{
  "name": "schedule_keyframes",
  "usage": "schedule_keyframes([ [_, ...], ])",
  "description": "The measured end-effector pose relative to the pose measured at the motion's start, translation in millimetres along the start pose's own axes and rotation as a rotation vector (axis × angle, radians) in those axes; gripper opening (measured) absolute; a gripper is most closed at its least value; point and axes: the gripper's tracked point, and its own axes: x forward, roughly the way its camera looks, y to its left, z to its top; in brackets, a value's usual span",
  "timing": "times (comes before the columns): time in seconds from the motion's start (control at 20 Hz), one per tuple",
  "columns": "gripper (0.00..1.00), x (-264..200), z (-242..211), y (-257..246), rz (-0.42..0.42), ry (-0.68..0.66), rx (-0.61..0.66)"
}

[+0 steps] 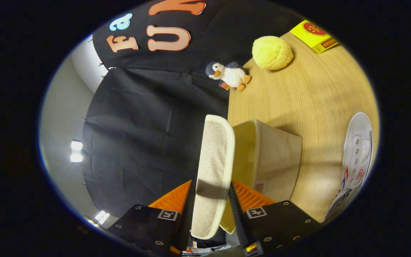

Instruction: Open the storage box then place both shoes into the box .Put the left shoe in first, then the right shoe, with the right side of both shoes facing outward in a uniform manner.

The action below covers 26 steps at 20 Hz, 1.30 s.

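The view is rolled, so the wooden table [298,100] stands along one side. My gripper [211,191] is shut on a shoe [213,150]; its cream textured sole faces me and runs forward between the fingers. I cannot tell whether it is the left or the right shoe. Right beside the held shoe is the beige storage box [277,157] on the table, its open yellowish inside [244,157] turned toward the shoe. The shoe touches or nearly touches the box's rim. The other shoe [357,157], white with eyelets and red and blue marks, lies on the table past the box.
A penguin plush [228,74] sits at the table's far edge by the black cloth wall. A yellow round plush [272,52] and a flat yellow packet [314,35] lie further along the table. Lamps [76,151] glow beyond the cloth.
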Motion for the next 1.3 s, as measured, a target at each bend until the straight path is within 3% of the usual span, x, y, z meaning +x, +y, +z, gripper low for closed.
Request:
schedule_keyframes([
  [0.1,0.34,-1,8,22,0.012,-0.032,-0.028],
  [0.4,0.18,27,0,107,0.135,0.004,-0.147],
  [0.75,0.13,95,-12,157,0.182,0.029,-0.205],
  [1.0,0.13,151,-23,172,0.147,0.047,-0.216],
  [1.15,0.19,175,-29,189,0.161,0.062,-0.185],
  [1.2,0.34,176,-34,203,0.203,0.08,-0.188],
  [1.25,0.42,172,-36,211,0.219,0.088,-0.214],
  [1.3,0.58,167,-35,211,0.211,0.077,-0.258],
])
